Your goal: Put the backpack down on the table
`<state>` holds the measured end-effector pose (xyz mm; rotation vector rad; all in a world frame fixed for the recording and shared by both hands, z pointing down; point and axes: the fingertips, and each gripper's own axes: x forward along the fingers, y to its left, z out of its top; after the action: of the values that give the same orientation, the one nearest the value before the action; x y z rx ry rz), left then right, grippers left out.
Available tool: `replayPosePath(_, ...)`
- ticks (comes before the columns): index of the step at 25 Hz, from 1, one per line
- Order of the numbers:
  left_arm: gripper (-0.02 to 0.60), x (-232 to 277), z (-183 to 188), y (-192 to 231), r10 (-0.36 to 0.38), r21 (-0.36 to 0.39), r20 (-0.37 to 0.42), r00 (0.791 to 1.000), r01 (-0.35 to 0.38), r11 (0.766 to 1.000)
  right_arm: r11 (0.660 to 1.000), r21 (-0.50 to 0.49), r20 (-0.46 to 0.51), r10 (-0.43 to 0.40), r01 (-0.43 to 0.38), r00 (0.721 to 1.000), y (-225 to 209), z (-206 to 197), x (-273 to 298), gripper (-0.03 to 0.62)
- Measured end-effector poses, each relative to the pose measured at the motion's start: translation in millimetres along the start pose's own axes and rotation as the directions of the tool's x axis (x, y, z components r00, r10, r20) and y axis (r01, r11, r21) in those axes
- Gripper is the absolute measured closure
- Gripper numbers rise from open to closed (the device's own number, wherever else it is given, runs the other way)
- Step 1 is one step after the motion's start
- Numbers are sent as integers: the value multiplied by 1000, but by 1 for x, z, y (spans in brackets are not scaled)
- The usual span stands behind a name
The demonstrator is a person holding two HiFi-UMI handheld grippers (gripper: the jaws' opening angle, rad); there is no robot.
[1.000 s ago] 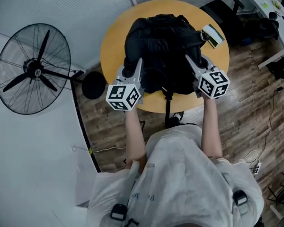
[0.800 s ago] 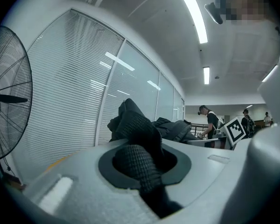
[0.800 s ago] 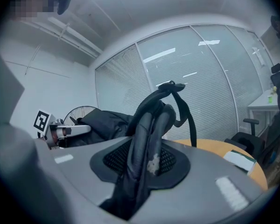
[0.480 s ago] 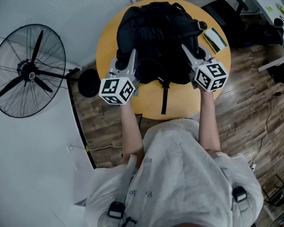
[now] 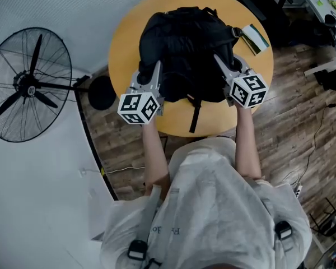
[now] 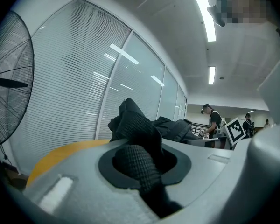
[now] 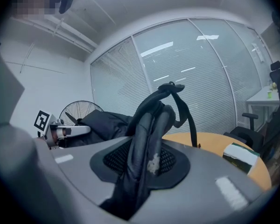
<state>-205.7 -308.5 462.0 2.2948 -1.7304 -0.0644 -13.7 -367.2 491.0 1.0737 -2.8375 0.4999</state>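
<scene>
Backpack [image 5: 185, 49] covers the middle of the table [image 5: 123, 55], rim open all round; left claw [image 5: 155, 69] and right claw [image 5: 218, 59] each pinch its fabric

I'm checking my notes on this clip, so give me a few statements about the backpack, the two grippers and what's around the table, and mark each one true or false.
1. The left gripper and the right gripper are each shut on a part of the black backpack. True.
2. The backpack hangs over the bare floor, away from any furniture. False: it is over the round yellow table.
3. A small green and white item lies on the table to the right of the backpack in the head view. True.
4. The fan stands on the tabletop. False: it stands on the floor, at the left of the head view.
</scene>
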Motion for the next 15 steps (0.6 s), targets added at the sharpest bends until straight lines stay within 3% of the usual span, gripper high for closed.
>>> replayPosePath(15, 523, -6, -66, 28, 40, -94, -106, 994, -50, 994, 998, 61, -159, 15, -6, 987, -22, -58, 4, 488)
